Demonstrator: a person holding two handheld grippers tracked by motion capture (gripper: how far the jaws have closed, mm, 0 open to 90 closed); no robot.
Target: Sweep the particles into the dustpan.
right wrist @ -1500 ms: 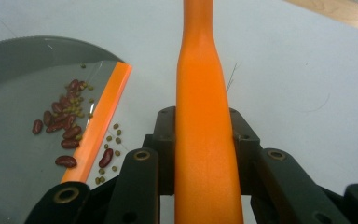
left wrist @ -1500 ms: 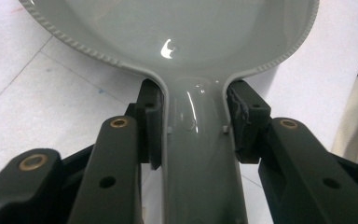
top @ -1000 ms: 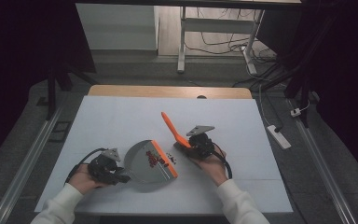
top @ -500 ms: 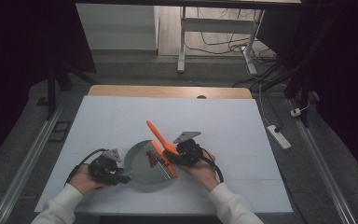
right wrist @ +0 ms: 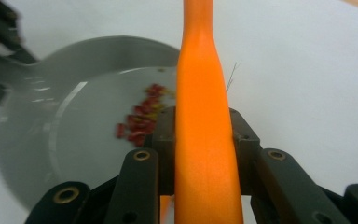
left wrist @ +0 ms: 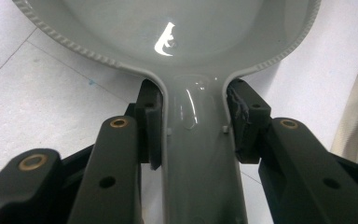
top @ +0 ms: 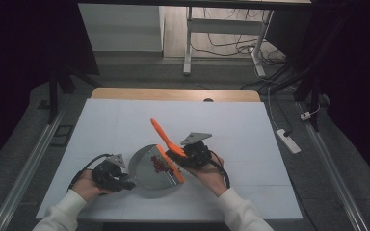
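From the high view, a grey dustpan (top: 147, 173) lies flat on the white worktop (top: 250, 144), near the front edge and a little left of centre. The left claw (top: 125, 184) is at the pan's left side, clamped on its handle, with the person's left hand (top: 87, 183) behind it. The right claw (top: 179, 155) sits at the pan's right rim and grips an orange brush (top: 166, 149); the brush handle slants up and away to the far left, and its head rests across the pan's right part. A small heap of red bits (top: 160, 164) lies inside the pan just left of the brush head.

In the left gripper view, the left claw (left wrist: 193, 123) is closed on the dustpan's grey handle (left wrist: 198, 154), one pad pressed against each side, and the pan's ribbed rim curves off beyond.

In the right gripper view, the right claw (right wrist: 200, 135) is closed on the orange brush handle (right wrist: 203, 121). To its left, the red bits (right wrist: 142, 116) lie scattered on the pan's floor.
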